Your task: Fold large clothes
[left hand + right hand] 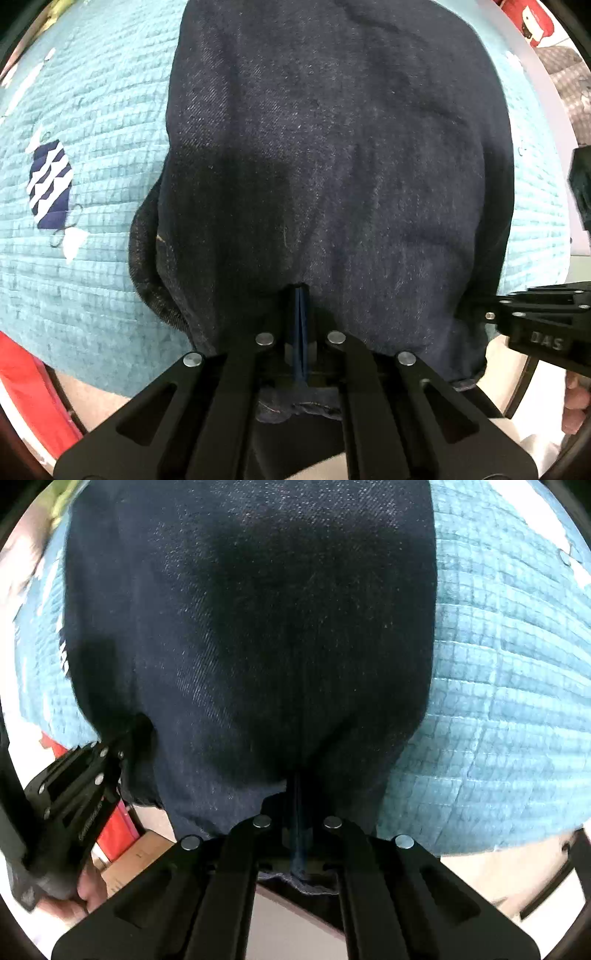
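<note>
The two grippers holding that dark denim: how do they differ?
The left gripper pinches the denim garment nearer its left edge, where a rolled edge bulges; the right gripper pinches nearer the right edge, where it lies flat against the teal quilt. Both are shut on the near edge.

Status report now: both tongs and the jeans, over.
Left tongs shut on jeans edge. Right tongs shut likewise. Jeans draped over blue quilt. Nothing in the way.
</note>
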A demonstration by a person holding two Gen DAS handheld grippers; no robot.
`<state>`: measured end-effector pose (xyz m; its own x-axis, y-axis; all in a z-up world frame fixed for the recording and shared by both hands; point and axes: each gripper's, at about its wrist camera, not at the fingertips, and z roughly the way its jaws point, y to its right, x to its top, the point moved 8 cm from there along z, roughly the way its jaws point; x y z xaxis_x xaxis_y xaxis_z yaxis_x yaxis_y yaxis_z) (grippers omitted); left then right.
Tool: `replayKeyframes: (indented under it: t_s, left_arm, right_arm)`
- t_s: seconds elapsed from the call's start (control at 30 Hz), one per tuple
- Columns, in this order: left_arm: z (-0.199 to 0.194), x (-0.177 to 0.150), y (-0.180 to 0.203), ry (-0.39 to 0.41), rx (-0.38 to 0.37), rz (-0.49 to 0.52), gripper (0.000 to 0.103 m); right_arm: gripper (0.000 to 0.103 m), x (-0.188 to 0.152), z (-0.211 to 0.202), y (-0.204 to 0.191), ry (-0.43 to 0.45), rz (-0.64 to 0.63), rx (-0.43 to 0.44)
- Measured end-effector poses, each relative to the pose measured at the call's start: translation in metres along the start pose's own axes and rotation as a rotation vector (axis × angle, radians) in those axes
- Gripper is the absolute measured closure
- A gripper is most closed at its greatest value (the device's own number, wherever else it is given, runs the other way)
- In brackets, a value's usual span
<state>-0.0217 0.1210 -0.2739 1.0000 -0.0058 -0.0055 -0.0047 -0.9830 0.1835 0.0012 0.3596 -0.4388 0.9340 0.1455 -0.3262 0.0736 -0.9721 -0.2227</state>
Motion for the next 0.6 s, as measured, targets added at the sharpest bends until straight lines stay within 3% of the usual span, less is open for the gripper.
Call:
replayKeyframes:
  t_s: [0.07,0.13,0.2,0.27,0.33,0.37,0.4,0.43,0.5,0.53,0.6]
  left_arm:
    - [-0.012,0.009,-0.006,0.004,0.030,0.015,0.101]
    - [-0.013,0.000,-0.016,-0.010,0.048,0.006,0.101]
    - [-0.006,-0.002,-0.024,-0.011,0.008,-0.022,0.101]
    - [-0.007,-0.002,-0.030,-0.006,-0.029,-0.034,0.101]
    - [-0.013,-0.007,-0.042,-0.025,-0.057,-0.070,0.101]
    - [-0.018,-0.006,-0.047,-0.021,-0.050,-0.074,0.101]
    - [-0.022,-0.013,-0.062,-0.008,0.010,-0.069,0.101]
    - [-0.023,-0.014,-0.071,0.003,0.049,-0.068,0.101]
    - [-0.023,-0.020,-0.085,-0.027,0.023,-0.117,0.101]
    - [-0.025,-0.022,-0.094,-0.040,0.045,-0.141,0.100]
    - [-0.026,-0.016,-0.106,-0.032,0.090,-0.143,0.100]
  right_arm:
    - [0.097,-0.015,-0.024,-0.007,0.014,-0.007,0.043]
    - [0.098,-0.033,-0.028,0.001,-0.039,0.013,0.095]
    - [0.102,-0.031,0.002,0.017,-0.016,0.029,-0.002]
    - [0.103,-0.031,0.056,0.031,-0.055,0.107,0.008]
    - [0.103,-0.039,0.038,0.043,-0.091,0.160,0.015]
    - [0.103,-0.043,0.028,0.037,-0.075,0.117,0.016]
    - [0.103,-0.053,0.017,0.032,-0.063,0.081,0.018]
    - [0.097,-0.061,0.010,0.024,-0.086,0.061,0.037]
    - [0.097,-0.081,-0.012,-0.010,-0.130,-0.019,0.199]
    - [0.097,-0.085,-0.022,-0.024,-0.121,-0.063,0.228]
    - [0.097,-0.078,-0.046,-0.046,-0.011,-0.150,0.232]
